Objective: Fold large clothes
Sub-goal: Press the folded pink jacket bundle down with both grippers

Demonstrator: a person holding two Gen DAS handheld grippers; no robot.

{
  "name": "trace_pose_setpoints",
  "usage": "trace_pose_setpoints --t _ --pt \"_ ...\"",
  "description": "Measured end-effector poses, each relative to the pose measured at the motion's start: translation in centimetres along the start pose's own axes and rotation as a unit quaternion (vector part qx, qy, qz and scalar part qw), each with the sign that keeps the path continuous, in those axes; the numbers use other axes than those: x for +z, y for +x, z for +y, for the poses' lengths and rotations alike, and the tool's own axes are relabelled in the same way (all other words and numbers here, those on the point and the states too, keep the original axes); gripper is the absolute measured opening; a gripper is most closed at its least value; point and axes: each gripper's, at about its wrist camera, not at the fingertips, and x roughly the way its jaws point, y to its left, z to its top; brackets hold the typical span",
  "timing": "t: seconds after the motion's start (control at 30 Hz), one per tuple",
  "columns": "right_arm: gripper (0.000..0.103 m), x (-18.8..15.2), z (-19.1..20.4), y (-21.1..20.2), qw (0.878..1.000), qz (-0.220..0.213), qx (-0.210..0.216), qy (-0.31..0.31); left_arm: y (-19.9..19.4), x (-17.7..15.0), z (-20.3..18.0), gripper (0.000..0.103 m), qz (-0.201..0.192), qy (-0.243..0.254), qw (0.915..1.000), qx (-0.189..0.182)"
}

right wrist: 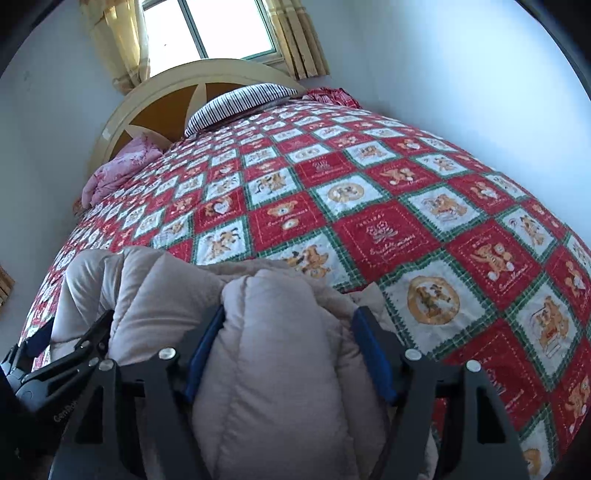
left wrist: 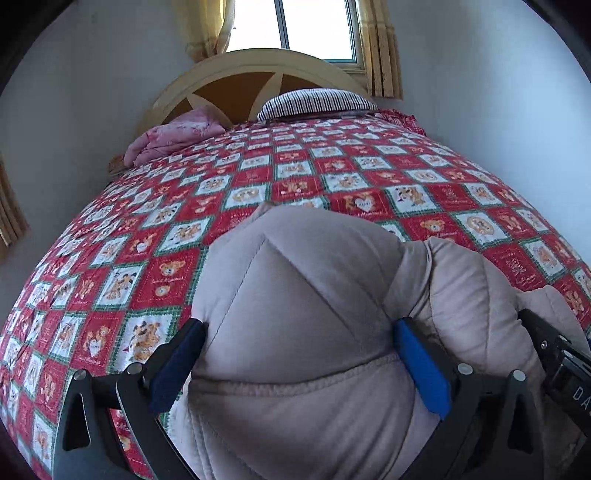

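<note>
**Quilted coat on patterned bed, both grippers at its near folds**

Item 1. Beige quilted coat (left wrist: 295,295), bunched into thick padded folds on the bedspread (left wrist: 258,173). It fills the lower centre and lower right of the left wrist frame, and the lower left and lower centre of the right wrist frame.

Item 2. Left gripper (left wrist: 299,365), lower centre of its own frame. Jaws stand wide with a fat fold of the coat bulging between them; both blue pads lie against the fabric at its sides, clamped on the bulk.

Item 3. Right gripper (right wrist: 288,354), lower centre of its own frame. A puffed fold of the coat sits between the blue pads. The left pad touches the fabric; at the right pad a narrow gap seems to show, so a firm grip cannot be confirmed.

Item 4. Bedspread, red, white and green squares with bear motifs, covering the whole bed.

Item 5. Striped pillow (left wrist: 317,103), upper centre, at the headboard (left wrist: 207,74).

Item 6. Pink folded bedding (left wrist: 173,138), upper left, beside the pillow.

Item 7. Window (left wrist: 314,26) with yellow curtains (left wrist: 380,48), top of frame.
</note>
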Motion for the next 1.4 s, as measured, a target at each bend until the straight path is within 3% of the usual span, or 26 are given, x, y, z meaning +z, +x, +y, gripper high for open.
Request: trace_pose_setpoints --t 0.57,1.4 --pt "0.076 -1.0 -0.3 2.7 1.000 0.027 -0.010 0.007 2.2 -0.8 -0.6 0.103 0.021 -0.001 0.9998 0.002" --pt "0.079 -1.2 -0.5 3.7 0.999 0.039 -0.022 0.005 2.5 -1.0 -0.6 0.103 0.022 -0.001 0.9997 0.003"
